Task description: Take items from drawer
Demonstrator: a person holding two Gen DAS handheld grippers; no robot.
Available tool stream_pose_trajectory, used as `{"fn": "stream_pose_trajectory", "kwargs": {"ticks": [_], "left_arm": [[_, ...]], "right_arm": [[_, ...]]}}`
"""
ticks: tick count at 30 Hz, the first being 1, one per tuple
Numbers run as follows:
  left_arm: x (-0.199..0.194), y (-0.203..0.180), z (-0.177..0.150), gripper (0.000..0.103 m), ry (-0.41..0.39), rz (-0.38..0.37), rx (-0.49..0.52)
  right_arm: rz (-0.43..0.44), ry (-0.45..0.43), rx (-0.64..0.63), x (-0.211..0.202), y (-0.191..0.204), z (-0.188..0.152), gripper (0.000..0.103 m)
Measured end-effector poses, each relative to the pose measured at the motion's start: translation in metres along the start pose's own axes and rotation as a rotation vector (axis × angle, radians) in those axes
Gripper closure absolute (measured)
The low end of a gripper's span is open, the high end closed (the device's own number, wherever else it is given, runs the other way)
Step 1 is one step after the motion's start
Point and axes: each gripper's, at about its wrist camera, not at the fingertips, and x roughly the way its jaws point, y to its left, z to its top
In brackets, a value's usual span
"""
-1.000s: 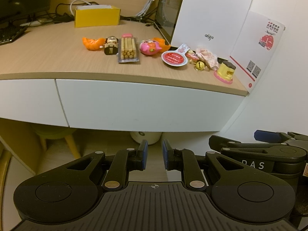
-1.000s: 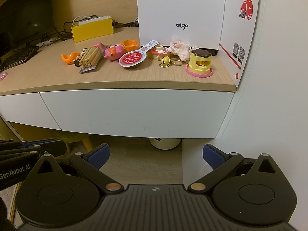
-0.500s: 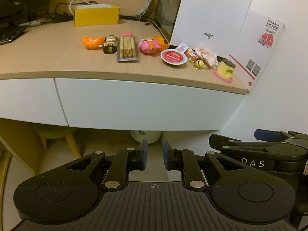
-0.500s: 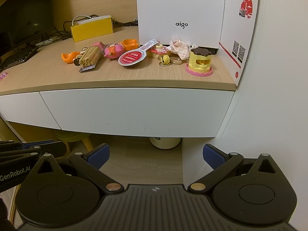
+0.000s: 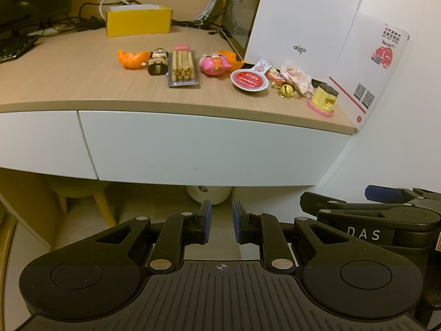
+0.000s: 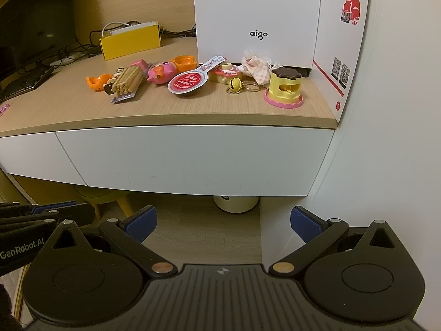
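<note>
The white drawer [image 5: 206, 146] [image 6: 193, 157] under the wooden desktop stands closed. On the desktop above it lies a row of small items: orange toy halves [image 5: 132, 59], a biscuit-stick pack [image 5: 183, 67] [image 6: 128, 81], a pink toy [image 5: 213, 64], a red spoon-shaped packet [image 5: 249, 80] [image 6: 188, 82], a gold bell [image 6: 234, 84] and a yellow pudding toy [image 5: 322, 100] [image 6: 285, 91]. My left gripper [image 5: 221, 216] hangs below and in front of the drawer, its blue pads a narrow gap apart with nothing between them. My right gripper [image 6: 223, 218] hangs beside it, wide open and empty.
A tall white box [image 6: 256, 16] stands at the back right of the desk against the wall. A yellow box [image 5: 137, 23] and cables lie at the back left. Under the desk are a cream round container [image 6: 235, 202] and a yellow stool [image 5: 80, 193].
</note>
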Motion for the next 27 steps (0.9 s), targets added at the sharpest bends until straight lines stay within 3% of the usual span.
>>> {"fn": "stream_pose_trajectory", "kwargs": {"ticks": [13, 17, 19, 21, 23, 27], "left_arm": [[0.001, -0.001, 0.001, 0.085, 0.003, 0.006, 0.007], [-0.001, 0.0, 0.005, 0.087, -0.003, -0.023, -0.034], [0.0, -0.002, 0.006, 0.087, -0.005, 0.017, -0.049], [0.009, -0.004, 0.009, 0.087, 0.04, 0.098, -0.049], [0.017, -0.005, 0.011, 0.087, 0.074, 0.127, -0.013], [0.017, 0.005, 0.016, 0.087, 0.049, 0.042, 0.005]], "right_arm": [[0.0, 0.001, 0.0, 0.0, 0.0, 0.0, 0.0], [-0.007, -0.001, 0.005, 0.0, 0.0, 0.0, 0.0], [-0.01, 0.002, 0.025, 0.0, -0.002, 0.0, 0.0], [0.014, 0.01, 0.062, 0.0, -0.005, 0.002, 0.0], [0.022, 0.009, 0.097, -0.001, -0.007, 0.001, 0.0], [0.017, 0.015, 0.13, 0.001, -0.009, -0.002, 0.0]]}}
